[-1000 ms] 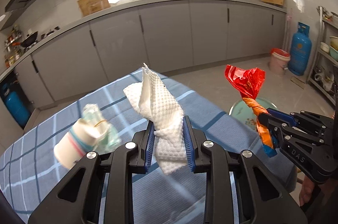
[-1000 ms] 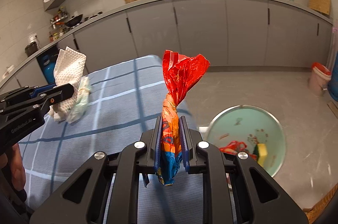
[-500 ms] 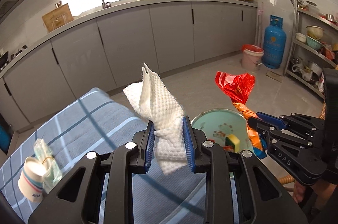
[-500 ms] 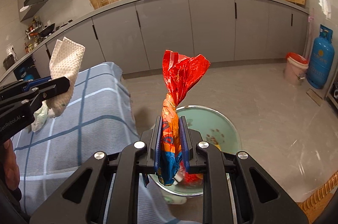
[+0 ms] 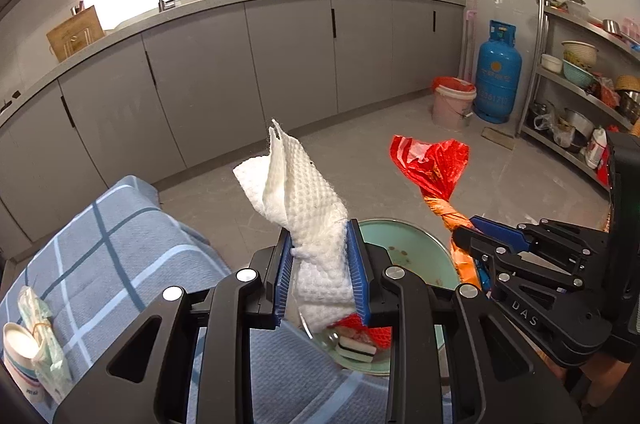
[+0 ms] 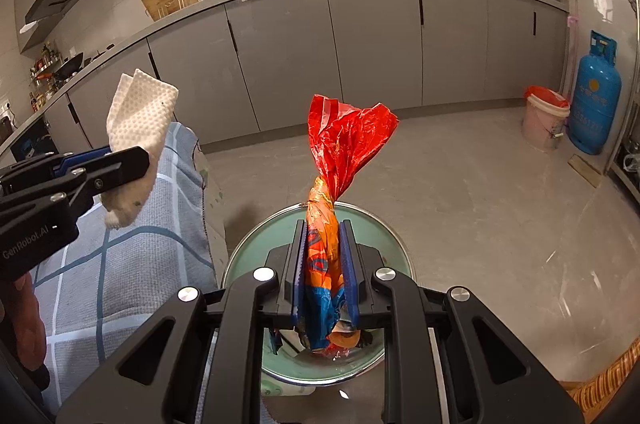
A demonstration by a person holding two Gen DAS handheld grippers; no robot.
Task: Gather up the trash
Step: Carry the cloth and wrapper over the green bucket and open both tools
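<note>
While clamped in each hand-held gripper (image 6: 323, 264), wrapper (image 6: 340, 160) and towel (image 5: 304, 200) upright, long axes vertical

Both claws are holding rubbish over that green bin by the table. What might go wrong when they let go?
1. The white paper towel in the left gripper is light and floppy; it might drift onto the blue checked tablecloth instead of into the green bin.
2. The twisted red wrapper in the right gripper stands tall and could tip over the rim.
3. The paper cup remains on the table, easily forgotten.
</note>
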